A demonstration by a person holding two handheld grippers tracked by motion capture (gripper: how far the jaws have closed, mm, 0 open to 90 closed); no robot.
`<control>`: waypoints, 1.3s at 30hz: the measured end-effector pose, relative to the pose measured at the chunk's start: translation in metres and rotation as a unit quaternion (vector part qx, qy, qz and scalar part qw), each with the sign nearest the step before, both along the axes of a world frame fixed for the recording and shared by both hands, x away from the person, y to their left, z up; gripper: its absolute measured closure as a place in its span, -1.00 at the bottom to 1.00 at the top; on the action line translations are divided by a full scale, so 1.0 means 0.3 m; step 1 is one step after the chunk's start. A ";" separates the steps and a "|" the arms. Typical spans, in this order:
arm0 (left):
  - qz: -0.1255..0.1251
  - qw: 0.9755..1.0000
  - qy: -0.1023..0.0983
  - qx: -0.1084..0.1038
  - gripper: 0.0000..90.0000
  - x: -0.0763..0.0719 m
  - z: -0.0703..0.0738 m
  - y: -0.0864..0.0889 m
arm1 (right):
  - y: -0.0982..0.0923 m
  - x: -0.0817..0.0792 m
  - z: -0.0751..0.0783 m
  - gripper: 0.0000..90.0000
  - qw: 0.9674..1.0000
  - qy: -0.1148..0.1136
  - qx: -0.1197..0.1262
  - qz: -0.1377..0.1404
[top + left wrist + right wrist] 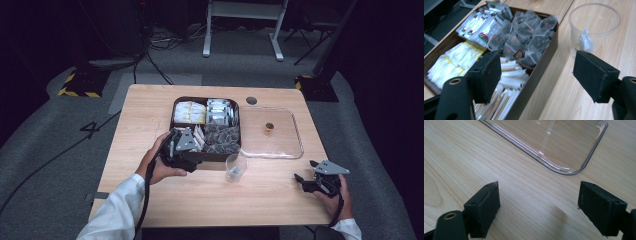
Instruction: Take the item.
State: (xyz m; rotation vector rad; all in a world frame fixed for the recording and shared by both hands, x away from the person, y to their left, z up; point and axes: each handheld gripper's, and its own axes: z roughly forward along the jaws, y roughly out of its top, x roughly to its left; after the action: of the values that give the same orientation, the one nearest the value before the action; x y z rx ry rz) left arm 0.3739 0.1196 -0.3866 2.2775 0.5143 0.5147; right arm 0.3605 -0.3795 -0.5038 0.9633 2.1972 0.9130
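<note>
A dark brown compartment box (173,111) sits mid-table and holds sachets. In the left gripper view its wall (541,72) runs between the jaws, with yellow sachets (456,60), white printed sachets (484,25), dark pyramid tea bags (526,37) and white paper sticks (510,75) inside. My left gripper (192,147) (536,67) hovers open over the box's near left compartment, holding nothing. A clear plastic cup (235,167) (594,27) stands just in front of the box, with a small pale thing inside it. My right gripper (305,175) (539,195) is open above bare wood at the near right.
A clear plastic tray (295,145) (564,145) lies right of the box, with a small brown object (269,128) on it. A round grommet (251,100) is set in the table's far side. Cables and stand legs lie on the floor beyond.
</note>
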 end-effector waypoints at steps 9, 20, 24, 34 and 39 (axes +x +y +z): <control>0.018 1.000 0.001 0.025 -0.59 -0.025 -0.046 0.066 | 0.000 0.000 0.000 -0.60 1.000 0.000 0.000 0.000; 0.052 0.997 0.004 0.057 -0.59 -0.067 -0.119 0.172 | -0.001 0.001 0.000 -0.60 1.000 0.001 0.000 -0.001; 0.070 0.995 0.004 0.071 -0.59 -0.079 -0.157 0.218 | 0.000 0.001 0.000 -0.60 1.000 0.000 0.000 -0.001; 0.108 0.990 0.035 0.078 -0.60 -0.091 -0.257 0.323 | -0.001 0.001 0.000 -0.60 1.000 0.001 0.000 -0.001; 0.116 0.989 0.049 0.072 -0.62 -0.093 -0.283 0.353 | -0.001 0.001 0.000 -0.60 1.000 0.001 0.001 -0.001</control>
State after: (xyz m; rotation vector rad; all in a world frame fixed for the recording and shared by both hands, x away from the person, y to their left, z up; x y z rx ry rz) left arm 0.3461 0.2254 -0.4716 2.4037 0.8213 0.5702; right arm 0.3609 -0.3797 -0.5038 0.9684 2.1969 0.9128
